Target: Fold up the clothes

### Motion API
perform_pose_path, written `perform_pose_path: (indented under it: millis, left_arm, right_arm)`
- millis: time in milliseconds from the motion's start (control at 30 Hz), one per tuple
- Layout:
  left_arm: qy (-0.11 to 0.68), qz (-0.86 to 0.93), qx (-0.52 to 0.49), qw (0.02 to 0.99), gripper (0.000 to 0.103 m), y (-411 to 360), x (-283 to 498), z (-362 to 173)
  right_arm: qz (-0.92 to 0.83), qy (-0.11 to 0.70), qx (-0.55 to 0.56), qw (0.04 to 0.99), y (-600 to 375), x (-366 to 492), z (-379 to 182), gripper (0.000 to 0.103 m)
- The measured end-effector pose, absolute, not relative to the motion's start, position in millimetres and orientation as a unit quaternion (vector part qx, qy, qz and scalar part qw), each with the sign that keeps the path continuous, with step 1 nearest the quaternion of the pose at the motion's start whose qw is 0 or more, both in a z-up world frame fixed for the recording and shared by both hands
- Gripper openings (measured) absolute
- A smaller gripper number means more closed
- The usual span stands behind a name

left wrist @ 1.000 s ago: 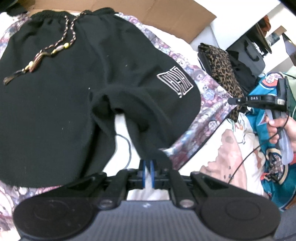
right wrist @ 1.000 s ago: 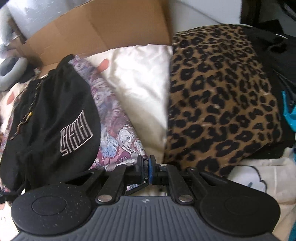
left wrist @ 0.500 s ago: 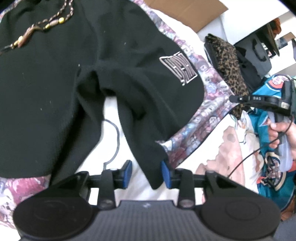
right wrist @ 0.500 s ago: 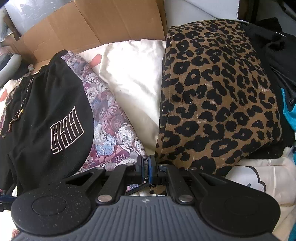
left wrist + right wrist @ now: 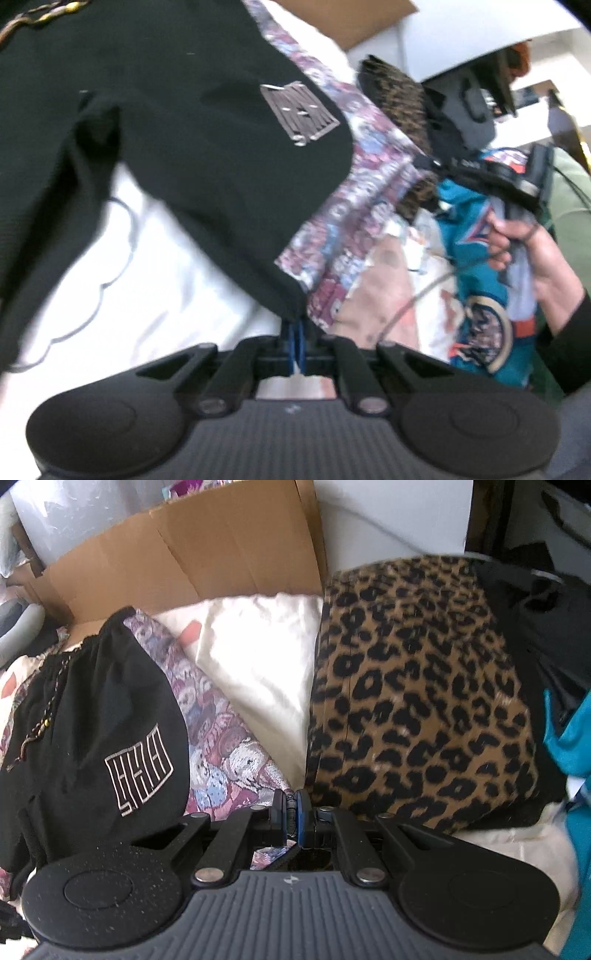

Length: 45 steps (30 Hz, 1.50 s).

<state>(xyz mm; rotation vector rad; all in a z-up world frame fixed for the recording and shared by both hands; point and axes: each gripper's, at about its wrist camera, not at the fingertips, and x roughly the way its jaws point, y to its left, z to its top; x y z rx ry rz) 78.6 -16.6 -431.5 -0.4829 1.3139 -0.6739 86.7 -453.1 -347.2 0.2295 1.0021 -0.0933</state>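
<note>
Black shorts [image 5: 184, 129] with a pale square logo and a beaded drawstring lie spread on the bed; in the right wrist view the shorts [image 5: 92, 738] sit at the left. My left gripper [image 5: 295, 341] is shut on the corner of one leg hem, and the cloth runs up and away from its blue pads. In a hand at the right edge of the left wrist view, my right gripper [image 5: 423, 160] hovers over the leopard cloth. In its own view the right gripper [image 5: 291, 812] is shut with no cloth in it.
A leopard-print cloth [image 5: 417, 701] lies right of a white cloth [image 5: 266, 657] and a teddy-bear print blanket [image 5: 221, 746]. Flat cardboard [image 5: 203, 546] leans at the back. A teal jersey [image 5: 469, 221] and a black bag [image 5: 469, 110] crowd the right side.
The left gripper opened around the leg hem, then shut again on its corner, while sliding right and lower. The right gripper stayed shut and nearly still.
</note>
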Motion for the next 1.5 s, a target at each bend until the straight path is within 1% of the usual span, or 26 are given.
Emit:
perform_pose_path:
  millis: [167,267,433,633,733,1067,1233,1367,1433,1500]
  left_arm:
    - [0.587,-0.324,-0.223,0.707,0.002,-25.4,76.8,-431.8]
    - [0.593,-0.324,-0.222,0.703,0.002,-25.4,78.5,-439.0]
    - [0.613,-0.311,-0.199,0.698,0.002,-30.5,77.2,-455.2]
    - [0.618,-0.309,-0.179,0.7,0.002,-33.9,75.9,-456.0]
    - [0.618,-0.312,-0.177,0.7,0.002,-31.2,74.5,-452.5]
    - [0.615,-0.336,-0.199,0.685,0.001,-25.4,80.8,-447.8]
    - [0.631,-0.309,-0.188,0.687,0.002,-22.0,84.1,-458.4]
    - [0.634,-0.3,-0.177,0.69,0.003,-15.4,86.0,-456.4]
    - [0.633,-0.289,-0.173,0.697,0.007,-8.3,87.3,-452.3]
    - [0.627,-0.277,-0.177,0.706,0.013,0.5,90.9,-446.3]
  right_arm:
    - [-0.051,0.467,0.092,0.878,-454.1,90.3,-330.9,0.003]
    - [-0.057,0.468,0.09,0.877,-454.6,92.0,-330.2,0.003]
    - [-0.065,0.485,0.077,0.869,-451.7,93.9,-351.8,0.003]
    - [-0.07,0.506,0.084,0.856,-452.8,91.9,-384.6,0.003]
    - [-0.067,0.51,0.08,0.854,-451.4,91.3,-385.6,0.003]
    - [-0.059,0.526,0.042,0.848,-442.1,90.8,-360.5,0.003]
    - [-0.075,0.529,0.037,0.845,-444.4,96.0,-362.3,0.004]
    - [-0.119,0.534,0.048,0.836,-458.5,92.7,-367.4,0.009]
    - [-0.128,0.53,0.05,0.837,-462.9,88.2,-363.9,0.011]
    - [-0.131,0.528,0.058,0.837,-465.9,84.2,-361.4,0.011]
